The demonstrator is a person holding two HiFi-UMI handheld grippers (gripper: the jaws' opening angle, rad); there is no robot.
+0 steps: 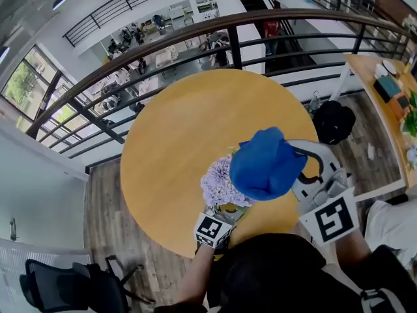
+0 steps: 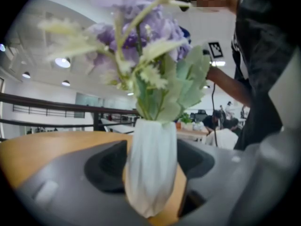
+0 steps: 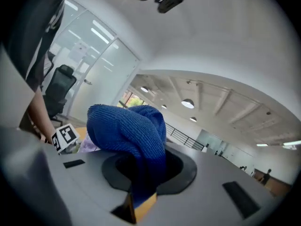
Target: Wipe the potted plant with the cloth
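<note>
Cloth (image 1: 267, 165) above potted plant (image 1: 221, 186) on table (image 1: 172, 145)

**Surroundings: Items Outside the Work**

We identify a round wooden table (image 1: 163, 155) at the centre of the head view; its top is a light yellow-brown. Beyond its far edge we note a curved dark railing (image 1: 195, 34) with horizontal bars; past it, a lower level (image 1: 153, 41) shows furniture and several people, too small to detail. We locate a black office chair (image 1: 65, 285) on the plank floor (image 1: 107, 201) at lower left, apart from the table; a black bag (image 1: 333, 121) lies on the floor near the table's right edge; a second wooden desk (image 1: 367, 75) stands at far right, with a teal object (image 1: 389, 87) on it. At upper left we note a window (image 1: 29, 83) with greenery outside; round ceiling lights (image 3: 188, 102) show in the right gripper view.
</note>
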